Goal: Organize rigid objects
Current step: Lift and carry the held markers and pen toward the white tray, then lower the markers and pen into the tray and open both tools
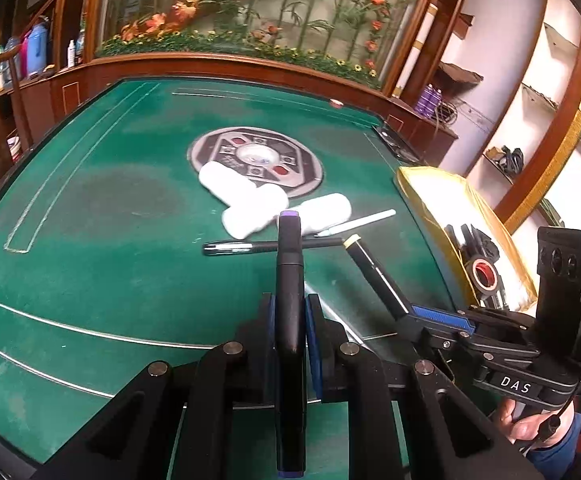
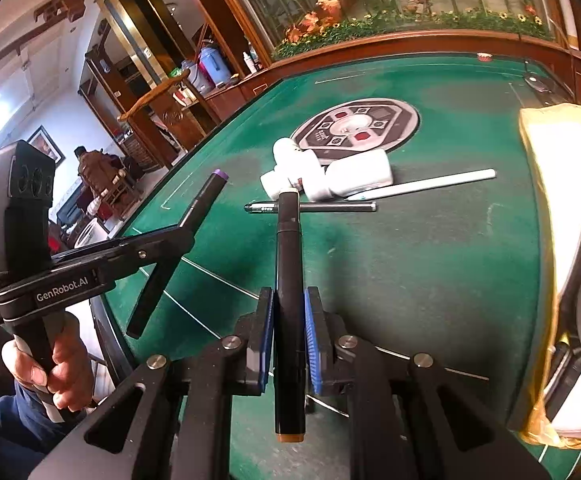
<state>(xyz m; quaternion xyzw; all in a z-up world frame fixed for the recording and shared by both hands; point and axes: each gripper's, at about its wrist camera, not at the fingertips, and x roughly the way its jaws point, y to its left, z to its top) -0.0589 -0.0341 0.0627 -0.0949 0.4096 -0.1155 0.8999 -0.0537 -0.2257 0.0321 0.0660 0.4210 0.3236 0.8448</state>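
My left gripper (image 1: 290, 320) is shut on a black marker with a purple cap (image 1: 289, 280), held above the green table (image 1: 90, 220). My right gripper (image 2: 288, 320) is shut on a black marker with a cream tip and brown end (image 2: 288, 280). Each gripper shows in the other view: the right gripper (image 1: 406, 312) and the left gripper (image 2: 178, 236). Ahead on the table lie a black pen (image 1: 266, 246), a white pen (image 1: 356, 222) and three white bottles (image 1: 250, 200). The same black pen (image 2: 310, 207), white pen (image 2: 422, 186) and bottles (image 2: 322, 172) appear in the right wrist view.
A gold-edged white box (image 1: 430, 200) stands at the table's right edge, holding a tape roll (image 1: 482, 274) and dark items; it also shows in the right wrist view (image 2: 550, 152). A round dice panel (image 1: 256, 156) sits mid-table. A wooden rail borders the far side.
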